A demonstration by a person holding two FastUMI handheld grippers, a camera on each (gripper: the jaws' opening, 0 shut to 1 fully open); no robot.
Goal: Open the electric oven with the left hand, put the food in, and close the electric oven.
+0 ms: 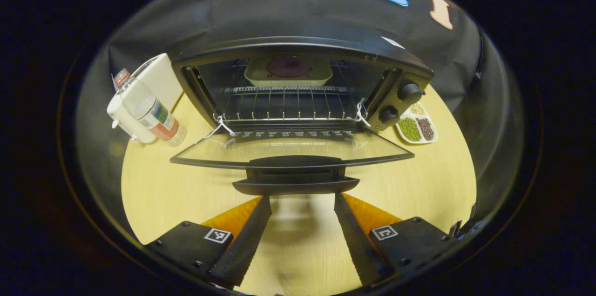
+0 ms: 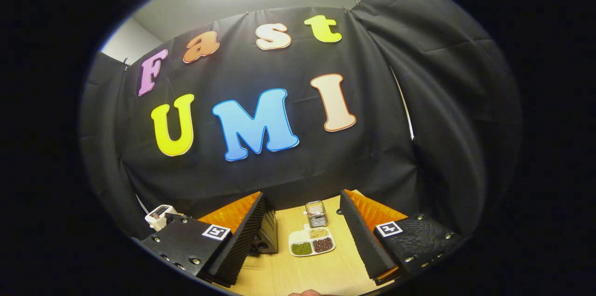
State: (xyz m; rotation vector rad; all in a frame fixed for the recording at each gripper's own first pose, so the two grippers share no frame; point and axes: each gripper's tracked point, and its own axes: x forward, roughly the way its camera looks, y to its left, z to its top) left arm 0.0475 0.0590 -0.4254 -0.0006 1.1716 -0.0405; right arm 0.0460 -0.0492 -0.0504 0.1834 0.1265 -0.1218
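Wooden table (image 1: 153, 193), oven door (image 1: 292, 151) lowered flat, left tool (image 1: 302, 214) spread before it.

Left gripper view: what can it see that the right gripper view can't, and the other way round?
Left gripper view alone: the oven's open door lying flat, the wire rack, a tray of food deep inside, and a plastic bottle.

Right gripper view alone: a small wire basket behind the dish.

Both: the yellow table, the divided dish of beans, the white appliance, and a side of the oven. Each gripper, left and right, is open and empty.
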